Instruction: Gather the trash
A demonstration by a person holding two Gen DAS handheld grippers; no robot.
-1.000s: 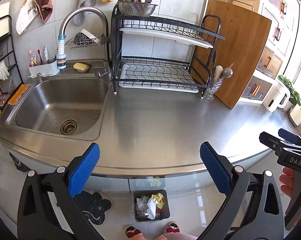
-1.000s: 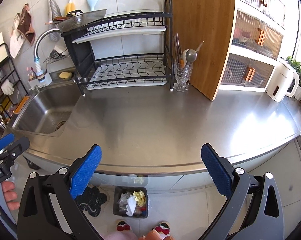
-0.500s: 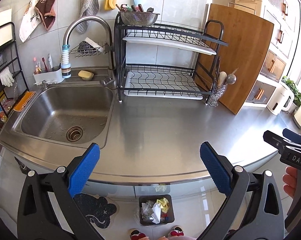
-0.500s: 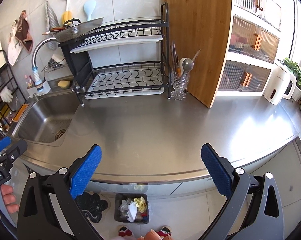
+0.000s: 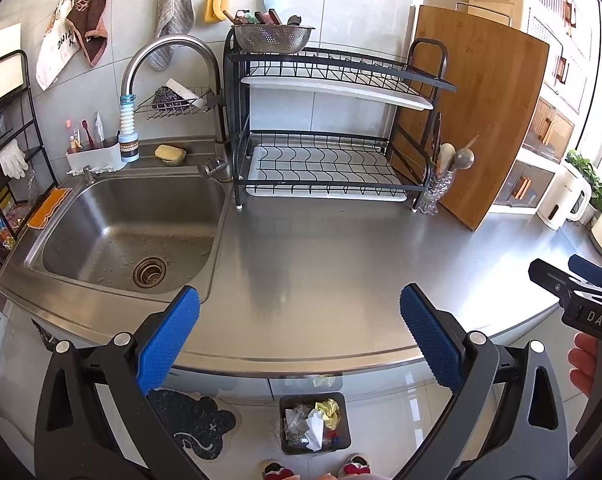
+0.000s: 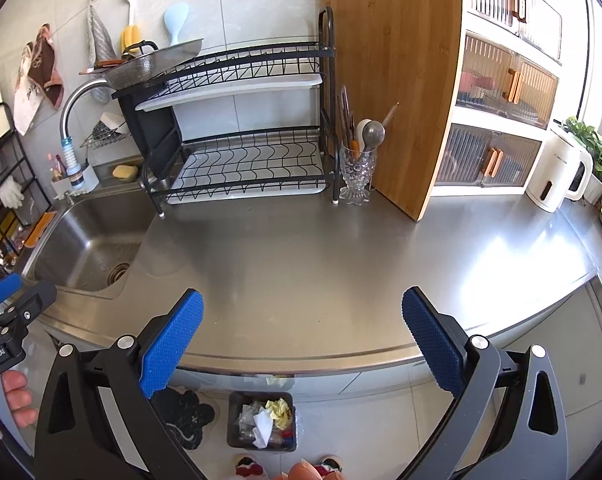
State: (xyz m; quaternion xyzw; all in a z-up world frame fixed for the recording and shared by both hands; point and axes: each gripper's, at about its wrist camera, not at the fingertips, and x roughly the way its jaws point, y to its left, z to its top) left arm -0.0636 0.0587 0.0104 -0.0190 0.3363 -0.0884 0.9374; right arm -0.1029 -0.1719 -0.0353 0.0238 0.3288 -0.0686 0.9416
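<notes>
Worktop bare, trash in bin

I have raised both hand-held grippers, left (image 5: 299, 334) and right (image 6: 301, 336), wide open and empty; bin (image 5: 315, 424) below holds the trash (image 5: 311, 420).

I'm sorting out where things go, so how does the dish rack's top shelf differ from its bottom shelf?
The top shelf carries a metal colander at its left end; the bottom shelf holds nothing. The top shelf's white tray looks narrower than the bottom shelf's tray. Both are black wire.
</notes>
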